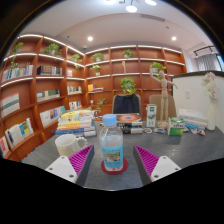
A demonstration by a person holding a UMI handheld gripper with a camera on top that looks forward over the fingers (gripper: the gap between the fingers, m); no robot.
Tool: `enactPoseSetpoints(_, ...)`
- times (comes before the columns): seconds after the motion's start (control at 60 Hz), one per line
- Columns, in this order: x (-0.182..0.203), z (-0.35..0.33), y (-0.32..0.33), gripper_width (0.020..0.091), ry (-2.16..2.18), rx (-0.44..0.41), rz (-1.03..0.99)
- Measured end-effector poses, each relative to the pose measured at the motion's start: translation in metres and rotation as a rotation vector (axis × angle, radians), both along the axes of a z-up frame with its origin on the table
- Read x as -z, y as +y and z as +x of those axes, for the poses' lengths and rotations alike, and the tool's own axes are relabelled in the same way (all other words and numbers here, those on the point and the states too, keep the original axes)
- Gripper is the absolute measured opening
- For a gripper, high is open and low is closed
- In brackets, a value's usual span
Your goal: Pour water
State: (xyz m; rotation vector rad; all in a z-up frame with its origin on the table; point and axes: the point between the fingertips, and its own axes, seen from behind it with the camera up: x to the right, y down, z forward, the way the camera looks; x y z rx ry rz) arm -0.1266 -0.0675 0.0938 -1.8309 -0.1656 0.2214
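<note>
While the jaws stand open, a bottle [112,142] stands between them.

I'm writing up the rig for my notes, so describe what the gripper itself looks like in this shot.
The gripper has two pale, whitish fingers, blocky and tapering forward. Each carries a magenta pad with a ribbed, ridged texture on its inner face. No cables, markings or sleeve show in this view.
</note>
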Motion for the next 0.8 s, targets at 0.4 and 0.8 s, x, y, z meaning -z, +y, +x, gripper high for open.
enactPoseSetpoints(0.4,-0.035,0.067,-0.070,0.0791,-0.099,0.240,0.010)
enactPoseSetpoints(0.8,-0.040,0.059,-0.090,0.0790,-0.089,0.205,0.016)
